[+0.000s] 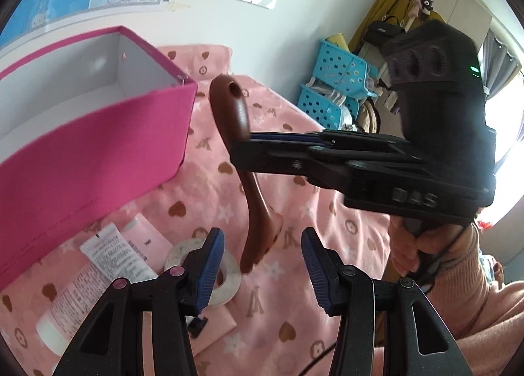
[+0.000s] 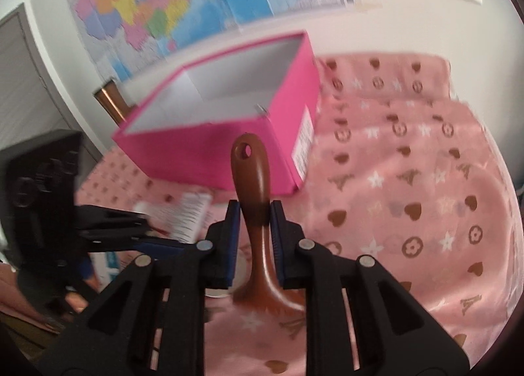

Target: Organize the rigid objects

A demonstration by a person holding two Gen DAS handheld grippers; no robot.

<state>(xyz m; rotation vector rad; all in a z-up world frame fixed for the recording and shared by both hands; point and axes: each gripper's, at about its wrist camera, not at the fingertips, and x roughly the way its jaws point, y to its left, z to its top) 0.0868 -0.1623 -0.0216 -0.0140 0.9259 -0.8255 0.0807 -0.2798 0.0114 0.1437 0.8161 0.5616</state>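
**Holdings on the pink blanket, largest first**

1. Pink blanket (image 2: 409,199), printed with hearts, stars and flowers. It covers the whole work surface; its edges run out of both views.

2. Pink box (image 1: 98,159), open-topped, pale grey inside. It stands on the blanket at the wall. From my left camera the near corner is cut off; the floor of the box is only partly visible.

3. My right gripper (image 2: 253,238). The blue pads are clamped on the neck of the brown tool. This view is blurred.

4. My left gripper (image 1: 262,264). The jaws stand partly apart with nothing between them, above the blanket.

5. Brown tool (image 1: 235,133), glossy, long-handled, with a hanging hole at the top end. It is lifted off the blanket, handle up, just beside the box. Its flared lower end is partly hidden; I cannot tell what kind of head it has.

6. White tube (image 1: 98,264) with fine print, lying in front of the box, text unreadable.

7. Tape roll (image 1: 226,281), half hidden behind my left finger.
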